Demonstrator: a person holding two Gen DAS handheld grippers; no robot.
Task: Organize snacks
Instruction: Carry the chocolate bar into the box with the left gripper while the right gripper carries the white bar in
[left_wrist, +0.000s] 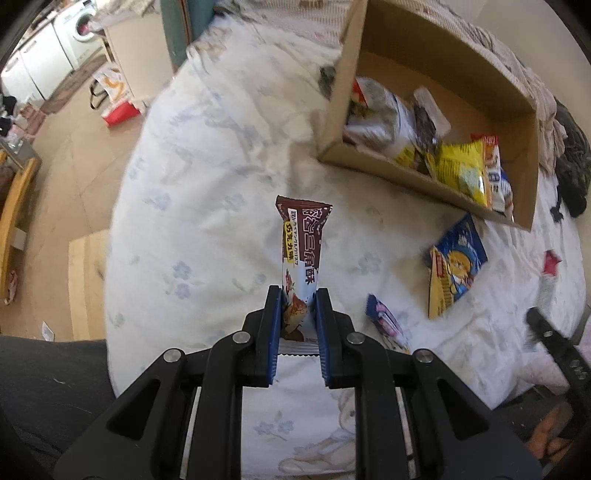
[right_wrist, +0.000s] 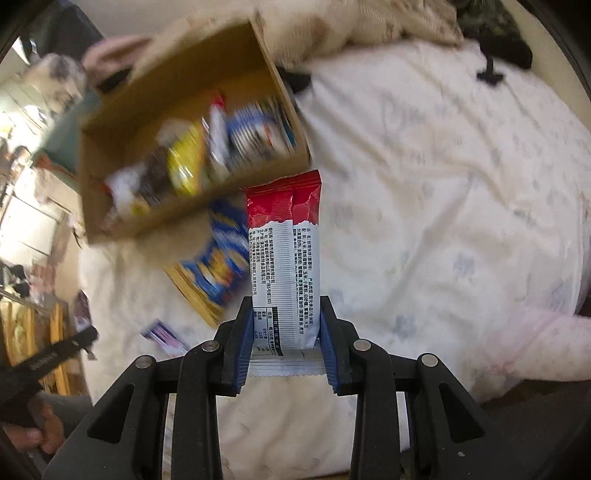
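Observation:
My left gripper (left_wrist: 297, 295) is shut on a brown and white snack bar (left_wrist: 301, 243) and holds it upright above the white floral quilt (left_wrist: 207, 177). My right gripper (right_wrist: 287, 304) is shut on a red and white snack packet (right_wrist: 284, 254), printed back up, just in front of the cardboard box (right_wrist: 184, 218). The box (left_wrist: 391, 168) holds several snacks, among them a yellow bag (left_wrist: 461, 173). A blue and yellow snack bag (left_wrist: 454, 266) and a small purple packet (left_wrist: 386, 319) lie on the quilt in front of the box; both also show in the right wrist view, the bag (right_wrist: 214, 266) and the packet (right_wrist: 164, 338).
The quilt covers a bed with blankets and dark clothes (left_wrist: 570, 158) at its far side. A wooden stool (left_wrist: 86, 280) stands by the bed's left edge. The other gripper's arm shows at the right edge (left_wrist: 554, 343) of the left wrist view.

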